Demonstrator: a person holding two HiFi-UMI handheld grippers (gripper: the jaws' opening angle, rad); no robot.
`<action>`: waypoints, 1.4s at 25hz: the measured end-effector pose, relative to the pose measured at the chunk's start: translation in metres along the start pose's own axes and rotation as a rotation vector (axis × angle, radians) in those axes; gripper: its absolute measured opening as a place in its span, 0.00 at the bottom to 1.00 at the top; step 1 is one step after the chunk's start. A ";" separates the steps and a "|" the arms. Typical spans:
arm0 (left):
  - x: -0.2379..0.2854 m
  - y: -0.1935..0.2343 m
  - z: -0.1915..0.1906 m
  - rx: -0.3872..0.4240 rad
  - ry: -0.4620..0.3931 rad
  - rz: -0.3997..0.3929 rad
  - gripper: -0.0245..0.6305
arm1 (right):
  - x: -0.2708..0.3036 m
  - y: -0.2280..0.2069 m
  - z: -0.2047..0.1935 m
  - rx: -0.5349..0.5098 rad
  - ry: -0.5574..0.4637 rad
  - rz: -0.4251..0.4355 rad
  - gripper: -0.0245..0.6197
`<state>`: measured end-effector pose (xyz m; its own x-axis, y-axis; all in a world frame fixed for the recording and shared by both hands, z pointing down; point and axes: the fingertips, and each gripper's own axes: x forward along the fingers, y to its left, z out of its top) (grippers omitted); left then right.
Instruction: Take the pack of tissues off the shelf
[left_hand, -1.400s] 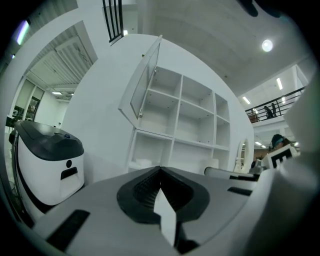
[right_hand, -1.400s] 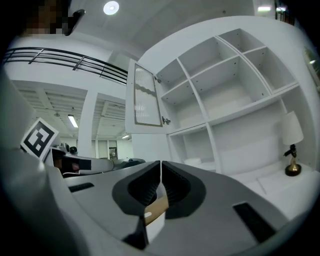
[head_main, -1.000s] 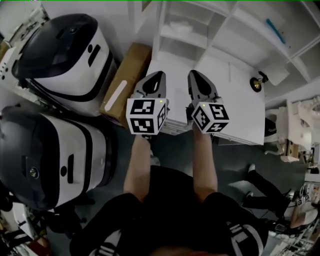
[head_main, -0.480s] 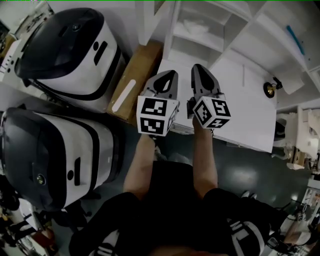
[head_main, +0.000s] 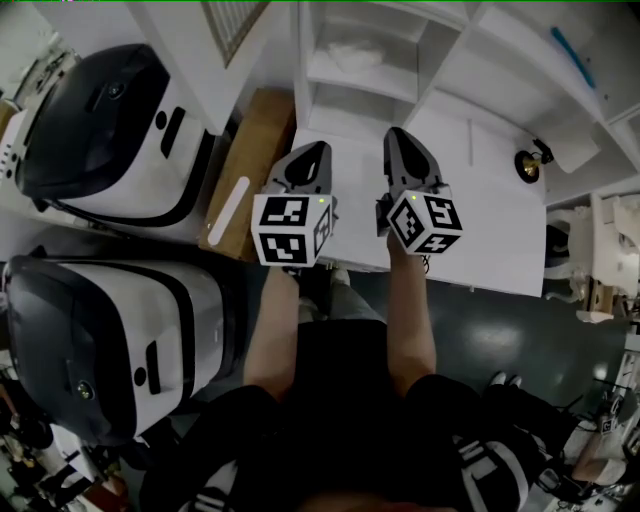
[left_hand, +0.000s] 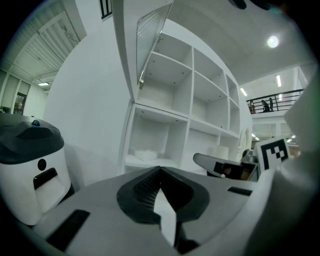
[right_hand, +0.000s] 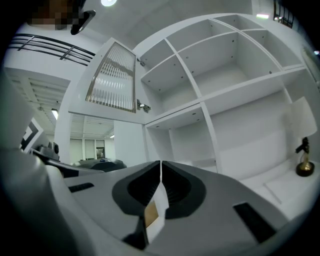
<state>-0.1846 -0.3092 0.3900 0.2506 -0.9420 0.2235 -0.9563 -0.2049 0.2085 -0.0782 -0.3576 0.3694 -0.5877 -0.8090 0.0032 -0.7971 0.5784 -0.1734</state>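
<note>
The pack of tissues (head_main: 352, 55) is a soft white bundle lying in a low compartment of the white shelf unit (head_main: 440, 60). The left gripper view shows the pack (left_hand: 144, 155) in the bottom left compartment, ahead of the jaws and well apart from them. My left gripper (head_main: 318, 152) and right gripper (head_main: 398, 136) are held side by side over the white tabletop (head_main: 480, 240), both pointing at the shelf. Each has its jaws closed tip to tip with nothing between them, as seen for the left gripper (left_hand: 160, 169) and the right gripper (right_hand: 160, 162).
Two big black-and-white machines (head_main: 110, 130) (head_main: 110, 340) stand at the left, with a brown cardboard box (head_main: 250, 170) beside the table. A small brass object (head_main: 527, 165) sits at the table's right. An upper cabinet door with ribbed glass (right_hand: 112, 77) hangs open.
The head view has shifted, bringing the open cabinet door into sight at the top. Both grippers stay shut and side by side in front of the shelf.
</note>
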 end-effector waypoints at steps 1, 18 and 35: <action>0.005 0.002 0.005 0.002 -0.005 0.014 0.05 | 0.002 -0.006 0.005 -0.001 -0.007 0.000 0.08; 0.099 0.011 0.039 0.025 -0.055 0.139 0.05 | 0.040 -0.089 0.072 0.016 -0.217 0.047 0.08; 0.130 0.018 0.043 0.109 -0.117 0.130 0.05 | 0.082 -0.090 0.044 -0.111 -0.045 0.186 0.08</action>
<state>-0.1756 -0.4465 0.3818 0.1104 -0.9856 0.1280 -0.9918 -0.1008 0.0790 -0.0482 -0.4804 0.3422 -0.7212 -0.6898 -0.0631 -0.6874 0.7240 -0.0574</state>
